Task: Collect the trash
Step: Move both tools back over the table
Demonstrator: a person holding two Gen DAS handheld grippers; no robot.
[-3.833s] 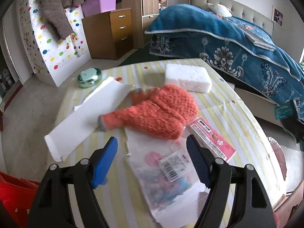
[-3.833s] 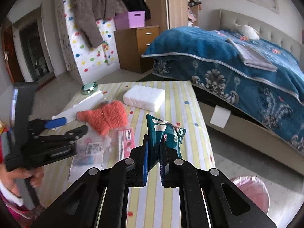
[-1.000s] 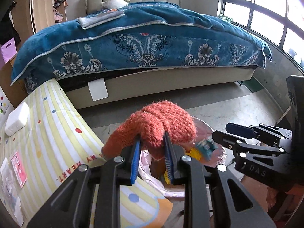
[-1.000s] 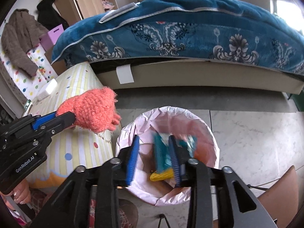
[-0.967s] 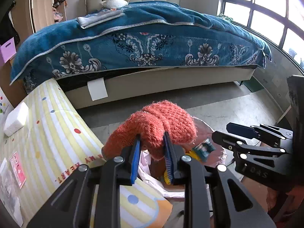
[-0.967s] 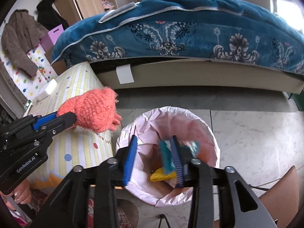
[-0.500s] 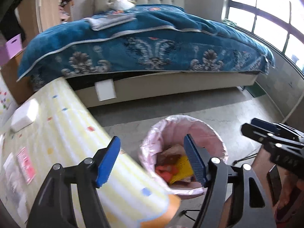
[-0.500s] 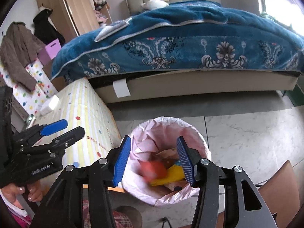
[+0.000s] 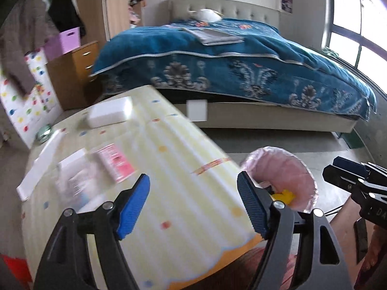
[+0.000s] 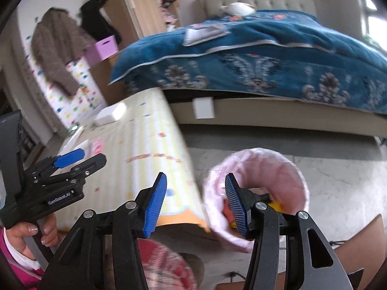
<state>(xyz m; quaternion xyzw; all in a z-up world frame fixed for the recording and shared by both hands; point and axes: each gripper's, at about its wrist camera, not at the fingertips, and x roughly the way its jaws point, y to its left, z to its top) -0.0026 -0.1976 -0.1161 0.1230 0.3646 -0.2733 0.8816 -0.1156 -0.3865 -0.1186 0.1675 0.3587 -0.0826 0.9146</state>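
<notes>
The pink-lined trash bin [image 9: 285, 166] stands on the floor by the table's near corner, with yellow trash inside; it also shows in the right wrist view [image 10: 263, 169]. My left gripper [image 9: 193, 205] is open and empty over the yellow striped table [image 9: 181, 181]. My right gripper [image 10: 196, 200] is open and empty, between the table edge and the bin. On the table lie a pink packet [image 9: 116, 162], a blurred clear wrapper [image 9: 77, 188], a white card sheet [image 9: 38, 169] and a white foam block [image 9: 111, 113].
A bed with a blue blanket [image 9: 241, 60] runs behind the table and bin. A wooden drawer chest [image 9: 77, 72] with a purple box stands at the back left. A green round tin [image 9: 43, 130] sits at the table's far left edge.
The left gripper opened and dropped the orange knit glove into the bin, then swung left toward the table. The right gripper let the teal wrapper fall in and turned left too.
</notes>
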